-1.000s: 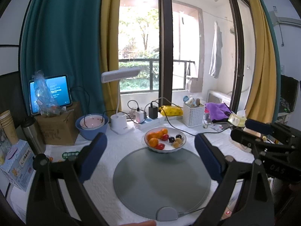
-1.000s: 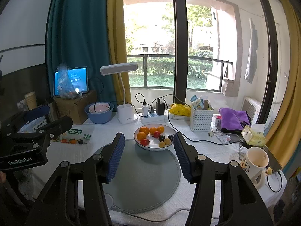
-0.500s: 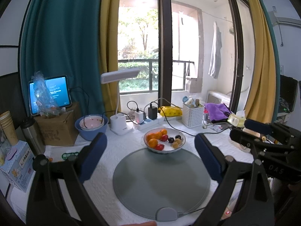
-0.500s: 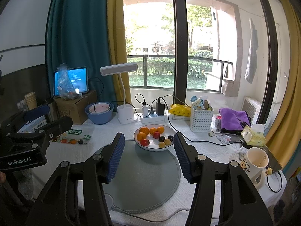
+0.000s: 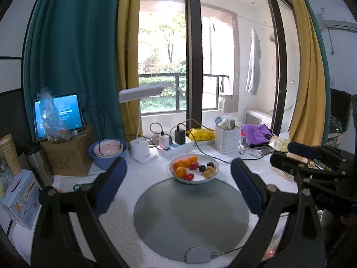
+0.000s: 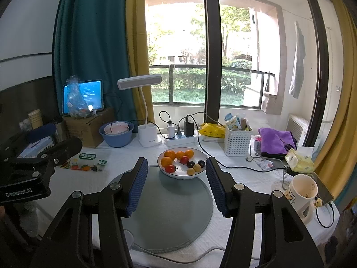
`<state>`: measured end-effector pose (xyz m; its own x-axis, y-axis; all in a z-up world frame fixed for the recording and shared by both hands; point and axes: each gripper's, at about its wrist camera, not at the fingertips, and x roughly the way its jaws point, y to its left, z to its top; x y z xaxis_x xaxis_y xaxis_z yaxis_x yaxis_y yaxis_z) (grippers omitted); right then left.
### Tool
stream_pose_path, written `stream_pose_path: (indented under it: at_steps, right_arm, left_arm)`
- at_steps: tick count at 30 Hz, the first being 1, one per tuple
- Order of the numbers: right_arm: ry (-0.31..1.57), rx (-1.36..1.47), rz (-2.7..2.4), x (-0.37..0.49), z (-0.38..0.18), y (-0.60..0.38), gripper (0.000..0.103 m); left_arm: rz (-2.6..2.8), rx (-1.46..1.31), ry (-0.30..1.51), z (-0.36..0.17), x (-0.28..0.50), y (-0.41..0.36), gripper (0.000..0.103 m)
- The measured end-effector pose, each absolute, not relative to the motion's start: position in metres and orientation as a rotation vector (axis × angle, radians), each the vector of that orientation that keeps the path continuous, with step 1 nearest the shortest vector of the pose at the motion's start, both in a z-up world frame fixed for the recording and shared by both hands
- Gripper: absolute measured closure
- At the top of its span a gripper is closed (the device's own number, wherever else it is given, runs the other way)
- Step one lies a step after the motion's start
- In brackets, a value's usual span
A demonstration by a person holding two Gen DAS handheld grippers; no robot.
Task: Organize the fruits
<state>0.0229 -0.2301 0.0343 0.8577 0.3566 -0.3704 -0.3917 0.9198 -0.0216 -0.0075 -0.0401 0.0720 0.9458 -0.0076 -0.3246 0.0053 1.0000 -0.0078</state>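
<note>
Both grippers up off the desk (image 5: 156, 169), aimed at the fruit plate.

- Left gripper (image 5: 178, 183): fingers (image 5: 109, 183) spread wide, nothing between them. Hovers over the near half of the round grey mat (image 5: 189, 216).
- Right gripper (image 6: 176, 183): fingers (image 6: 137, 185) parted approx. a plate-width, nothing held. In its view they frame the plate from either side but sit short of it, not touching.
- Fruits (image 6: 180, 158) all in the white plate (image 6: 180, 175), which sits at the far edge of the mat, partly overlapping it. Already grouped by kind: oranges (image 6: 170, 155) at back-left, red ones (image 6: 170, 168) just beside them, two dark ones (image 6: 196, 163) mid-right, two small yellow ones (image 6: 193, 169) at front-right. No loose fruit seen on the desk; mat bare.

Step in hand: can't pin it down. Scene fits you lining up to sort fruit out of the plate, and equally fits the sort done w/ both grippers pulled back. Groups look tidy as they lie.

If a pick does follow, note: pieces are small, round, packed close, some touching. You'd want narrow finger spacing, come down from above on one piece only, light squeeze so it doesn't roll or bruise. Plate rim is shallow; watch for nudging neighbours over it. Charger cable (image 6: 214, 156) runs just right of the plate; keep the right gripper clear of it.
</note>
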Motion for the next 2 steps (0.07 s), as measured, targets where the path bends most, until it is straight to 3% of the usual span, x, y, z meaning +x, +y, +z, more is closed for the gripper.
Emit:
stream_pose_path:
  at_steps: [2]
  right_arm:
    - [0.371,-0.099,0.393,0.0236,0.0341,-0.2307,0.046]
  left_arm:
    - [-0.010,-0.007,0.329,0.0726,-0.0064,-0.0398,0.008]
